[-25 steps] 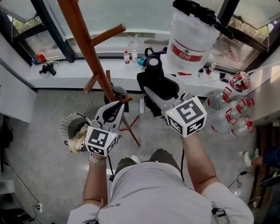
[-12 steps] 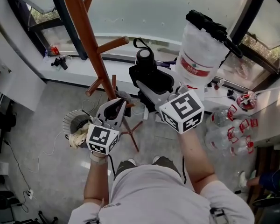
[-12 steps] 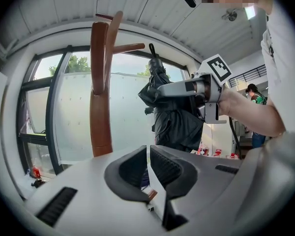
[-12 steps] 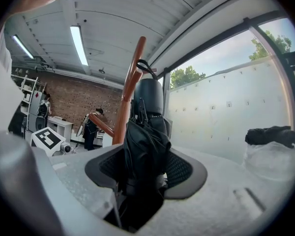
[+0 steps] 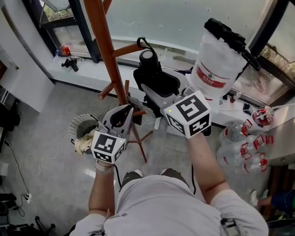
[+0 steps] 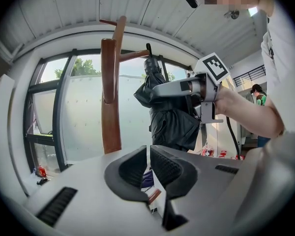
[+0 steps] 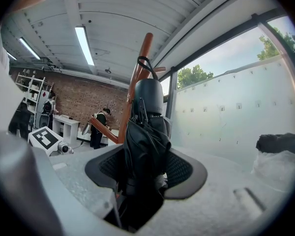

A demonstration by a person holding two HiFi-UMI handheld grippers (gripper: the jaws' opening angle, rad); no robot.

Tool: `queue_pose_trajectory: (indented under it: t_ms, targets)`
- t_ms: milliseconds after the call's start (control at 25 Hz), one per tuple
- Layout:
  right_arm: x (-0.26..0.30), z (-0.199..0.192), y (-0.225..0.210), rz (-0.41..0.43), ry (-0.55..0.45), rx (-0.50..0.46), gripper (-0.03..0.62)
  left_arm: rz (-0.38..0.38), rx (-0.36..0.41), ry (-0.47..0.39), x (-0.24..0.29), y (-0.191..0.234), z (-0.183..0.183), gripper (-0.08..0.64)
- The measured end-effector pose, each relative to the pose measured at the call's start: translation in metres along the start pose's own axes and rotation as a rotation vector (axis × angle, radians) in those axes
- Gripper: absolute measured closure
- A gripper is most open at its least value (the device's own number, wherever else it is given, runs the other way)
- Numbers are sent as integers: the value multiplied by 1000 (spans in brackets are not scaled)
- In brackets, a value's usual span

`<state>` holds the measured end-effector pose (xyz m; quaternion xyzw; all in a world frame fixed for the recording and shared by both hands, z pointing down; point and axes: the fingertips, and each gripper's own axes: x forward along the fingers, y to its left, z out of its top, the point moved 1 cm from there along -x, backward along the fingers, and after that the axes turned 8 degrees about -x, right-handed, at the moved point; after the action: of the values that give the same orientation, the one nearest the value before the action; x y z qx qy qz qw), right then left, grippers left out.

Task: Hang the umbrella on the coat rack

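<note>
A folded black umbrella (image 5: 155, 80) stands upright in my right gripper (image 5: 160, 95), whose jaws are shut on its body. Its handle and strap loop (image 5: 146, 57) reach up beside a peg (image 5: 130, 49) of the brown wooden coat rack (image 5: 105, 38). The right gripper view shows the umbrella (image 7: 145, 136) clamped between the pads, with the rack's pole (image 7: 137, 68) behind it. My left gripper (image 5: 122, 117) hangs lower, near the rack's pole, shut and with nothing in it. From the left gripper view the umbrella (image 6: 169, 117) shows right of the pole (image 6: 109, 97).
A large white bag (image 5: 216, 63) with a black object on top stands at the right on the window ledge (image 5: 78, 75). On the floor are a round basket (image 5: 81, 129) at the left and several bottles (image 5: 241, 146) at the right. The rack's legs (image 5: 137, 141) spread just ahead of my feet.
Both grippers have risen. The right one has carried the umbrella up and to the left, so its strap loop is now close to the rack's peg.
</note>
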<state>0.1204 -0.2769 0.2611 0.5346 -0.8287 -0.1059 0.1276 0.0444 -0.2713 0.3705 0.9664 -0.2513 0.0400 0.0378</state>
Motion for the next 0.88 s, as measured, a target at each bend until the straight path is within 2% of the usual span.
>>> queue_pose_trajectory:
  t_ms: [200,400,720,880]
  targets:
    - [1,-3,4,7,29,-10,370,3,11,-8,-7,0,2,540]
    - [-1,-9,5,11,49,-12,370,-2,32,-41,-9,-4,19,540]
    - [-4,-14,-2,21,85,0,370,6,58,-159,-9,-11,78,539]
    - [-1,-16,-4,54,135,-39,370,23,80,-182,-6,-11,97,538]
